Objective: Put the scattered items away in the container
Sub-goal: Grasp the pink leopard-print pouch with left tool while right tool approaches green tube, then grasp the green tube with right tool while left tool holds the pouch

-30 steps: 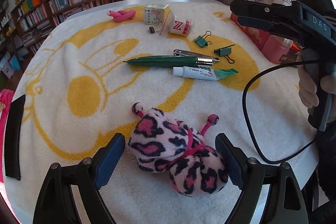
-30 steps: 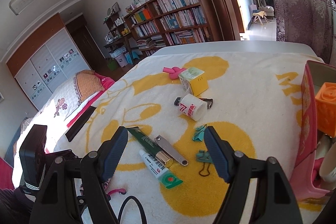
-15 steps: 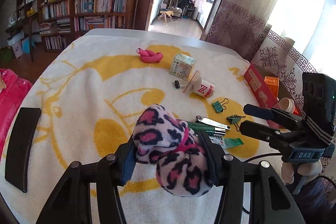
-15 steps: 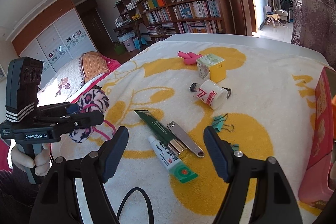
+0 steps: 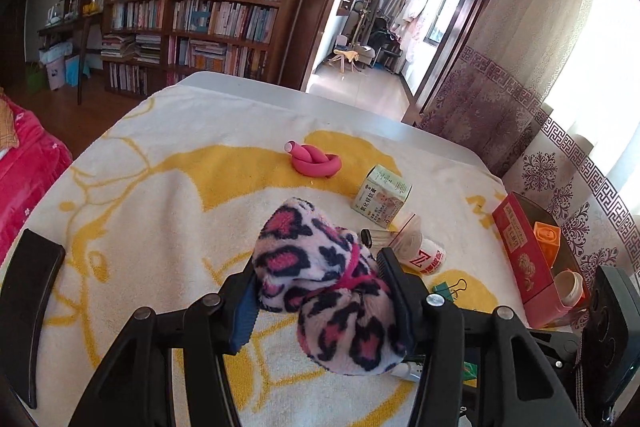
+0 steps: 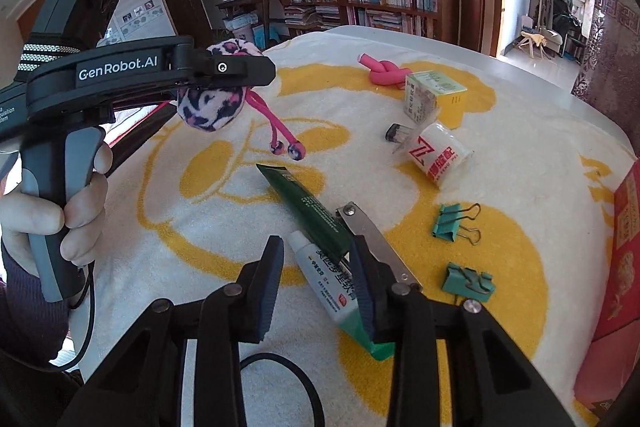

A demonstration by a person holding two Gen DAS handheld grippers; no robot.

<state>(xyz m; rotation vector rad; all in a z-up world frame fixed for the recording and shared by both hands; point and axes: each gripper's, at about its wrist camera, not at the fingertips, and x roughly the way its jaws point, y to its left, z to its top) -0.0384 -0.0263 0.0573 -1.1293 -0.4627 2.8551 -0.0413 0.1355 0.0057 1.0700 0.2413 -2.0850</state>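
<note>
The left gripper [image 5: 320, 287] is clamped on the pouch [image 5: 320, 279] — a fleecy leopard-print bag, pink and black — and holds it clear of the towel [image 5: 160, 187]; its cords dangle free in the right view [image 6: 280, 131]. Soft and light, it squashes between the pads, so it will not slip, though the cords could snag on the box [image 5: 524, 259] rim; a grip across its waist, as now, looks sound. The red box stands at the table's right edge, well apart from the pouch, with an orange block [image 5: 546, 239] already inside.

The right gripper [image 6: 316, 267] is partly open and holds nothing; its jaws straddle the white tube [image 6: 328, 279], beside the green tube [image 6: 312, 211] and the clippers [image 6: 372, 239]. The white tube is small, smooth and yielding — best pinched across its body, not the flat crimped tail; the clippers lie touching the green tube and may be dragged along.
</note>
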